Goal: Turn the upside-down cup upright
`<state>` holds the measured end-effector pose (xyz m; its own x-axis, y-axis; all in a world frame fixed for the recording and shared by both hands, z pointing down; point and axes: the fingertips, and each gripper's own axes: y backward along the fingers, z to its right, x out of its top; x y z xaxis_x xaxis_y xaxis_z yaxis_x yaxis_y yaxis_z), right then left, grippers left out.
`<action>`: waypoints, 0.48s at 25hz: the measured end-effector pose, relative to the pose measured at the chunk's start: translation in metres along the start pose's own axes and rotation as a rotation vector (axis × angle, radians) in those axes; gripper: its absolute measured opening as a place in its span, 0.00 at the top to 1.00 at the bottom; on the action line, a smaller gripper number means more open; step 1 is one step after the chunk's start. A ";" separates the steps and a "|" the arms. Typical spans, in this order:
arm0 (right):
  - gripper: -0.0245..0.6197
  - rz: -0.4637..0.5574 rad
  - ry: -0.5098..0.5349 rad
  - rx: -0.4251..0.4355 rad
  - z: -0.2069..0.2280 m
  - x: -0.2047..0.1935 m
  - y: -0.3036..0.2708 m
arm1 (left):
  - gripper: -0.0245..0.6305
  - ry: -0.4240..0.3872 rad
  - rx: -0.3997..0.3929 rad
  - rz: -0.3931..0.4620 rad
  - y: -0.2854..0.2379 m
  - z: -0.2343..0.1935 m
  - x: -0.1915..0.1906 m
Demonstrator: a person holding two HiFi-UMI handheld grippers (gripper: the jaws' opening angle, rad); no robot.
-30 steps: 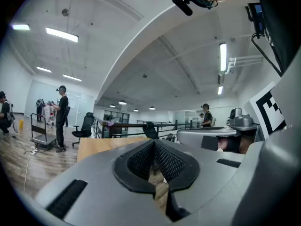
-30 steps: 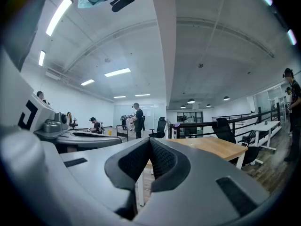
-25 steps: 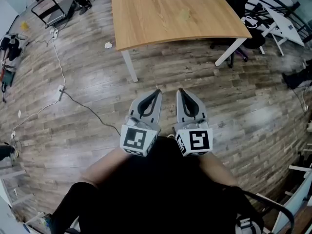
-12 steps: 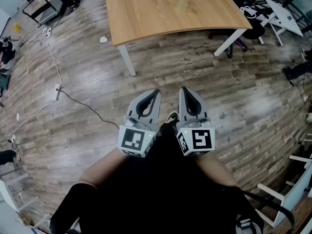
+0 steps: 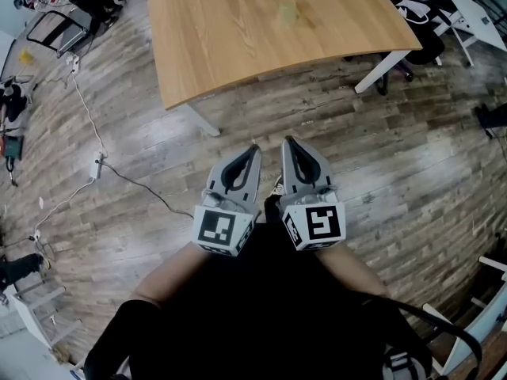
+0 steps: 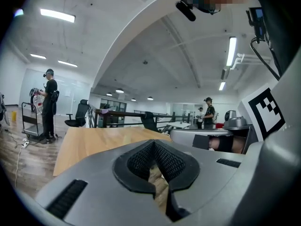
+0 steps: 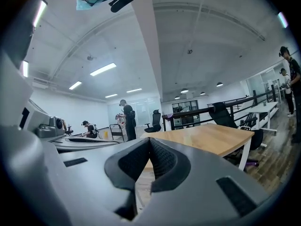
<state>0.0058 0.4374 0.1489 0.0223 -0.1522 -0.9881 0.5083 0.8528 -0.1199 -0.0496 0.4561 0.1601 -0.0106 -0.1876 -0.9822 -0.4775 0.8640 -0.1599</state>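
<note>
You hold both tools side by side in front of your body, well short of the wooden table (image 5: pixel 238 54), pointing towards it over the plank floor (image 5: pixel 412 165). Your left gripper (image 5: pixel 253 149) has its jaws pressed together with nothing between them; in the left gripper view the two dark ribbed pads (image 6: pixel 164 160) meet at a point, and through the small gap below them you see only table top and floor. Your right gripper (image 5: pixel 287 142) is the same: jaws closed tip to tip, pads (image 7: pixel 160 158) touching, nothing pinched. The marker cube of the left tool (image 5: pixel 224 228) and that of the right tool (image 5: pixel 314 224) sit close to your torso, just beside each other. The cup (image 5: pixel 288 13) stands alone on the table, towards its far half and a little right of its middle, well apart from both grippers. From your head view it shows as a small, pale yellow-green, somewhat see-through shape against the light wood; it is too small and blurred to make out a rim, a base or which way up it sits. A thin cable (image 5: pixel 135 182) runs across the floor to your left.
</note>
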 end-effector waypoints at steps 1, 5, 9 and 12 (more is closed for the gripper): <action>0.94 -0.003 -0.005 0.004 0.016 0.003 -0.011 | 0.95 0.004 0.002 -0.004 -0.019 0.001 0.004; 0.94 -0.003 0.004 0.019 0.071 0.018 -0.047 | 0.95 0.002 0.015 -0.008 -0.084 -0.001 0.021; 0.94 0.004 -0.010 0.012 0.113 0.028 -0.072 | 0.95 -0.022 0.011 -0.007 -0.130 -0.004 0.036; 0.94 0.007 -0.006 0.015 0.126 0.032 -0.089 | 0.95 -0.035 -0.003 -0.006 -0.153 -0.010 0.042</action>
<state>0.0698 0.2936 0.1404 0.0311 -0.1489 -0.9884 0.5213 0.8461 -0.1110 0.0142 0.3111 0.1448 0.0235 -0.1763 -0.9841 -0.4801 0.8614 -0.1658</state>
